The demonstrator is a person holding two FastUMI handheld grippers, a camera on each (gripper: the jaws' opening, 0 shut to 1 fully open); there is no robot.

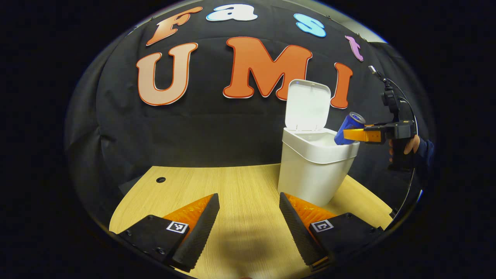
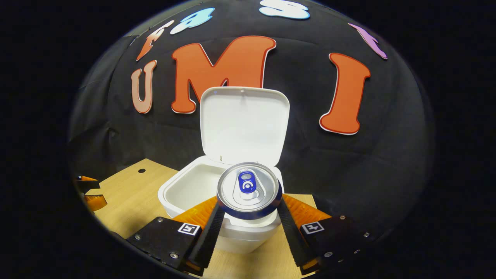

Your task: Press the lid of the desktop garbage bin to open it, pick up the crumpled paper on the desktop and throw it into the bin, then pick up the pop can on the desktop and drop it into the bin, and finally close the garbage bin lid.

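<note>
Black cloth backs a pale wooden table (image 1: 240, 190) where a white bin (image 1: 316, 162) stands with its lid (image 1: 307, 105) swung upright. From the left gripper view, the left gripper (image 1: 249, 224) hovers low over bare wood, its fingers spread apart, gripping nothing, the bin at about one o'clock. At three o'clock, a hand (image 1: 410, 146) holds the right gripper (image 1: 354, 134), both fingers clamped on a blue pop can (image 1: 348, 128) tilted over the bin's open rim. The right gripper view shows the can's silver top (image 2: 248, 188) pinched between its fingers above the bin's mouth.
</note>
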